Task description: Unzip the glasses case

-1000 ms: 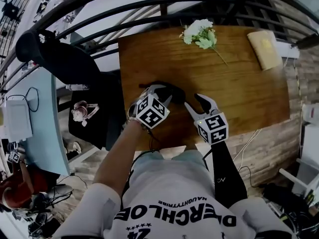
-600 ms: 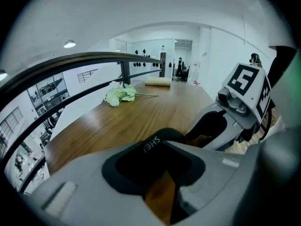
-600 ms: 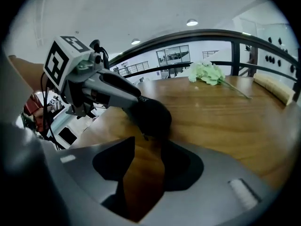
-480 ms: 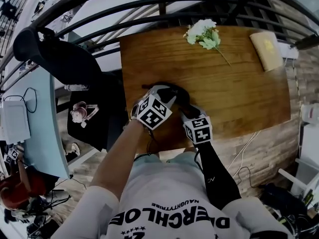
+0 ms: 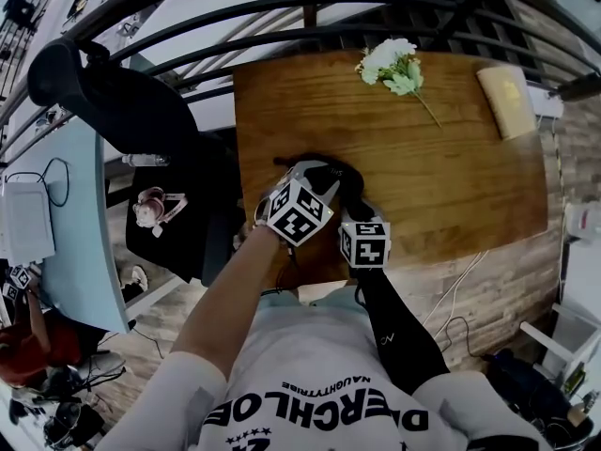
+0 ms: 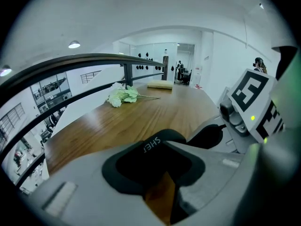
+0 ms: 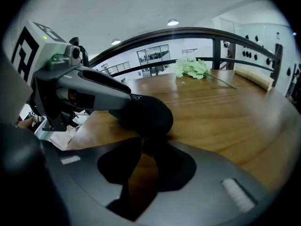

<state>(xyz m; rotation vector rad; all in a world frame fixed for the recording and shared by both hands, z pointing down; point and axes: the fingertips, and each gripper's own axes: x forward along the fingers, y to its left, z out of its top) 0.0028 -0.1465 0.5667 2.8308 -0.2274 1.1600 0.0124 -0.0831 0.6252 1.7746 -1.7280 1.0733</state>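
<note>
Left gripper [image 5: 315, 175] clamps the glasses case [image 7: 146, 114] on a wooden table [image 5: 451, 167] by railing [image 5: 282, 12]; right gripper [image 7: 141, 144], just closing, pinches its end.

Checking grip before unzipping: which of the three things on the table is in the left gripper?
The black glasses case, by the near edge; the white flowers and tan pad lie at the far edge.

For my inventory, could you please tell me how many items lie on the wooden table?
3: glasses case at the near edge, flower bunch at the far edge, tan flat object in the far right corner. Others may be hidden.
</note>
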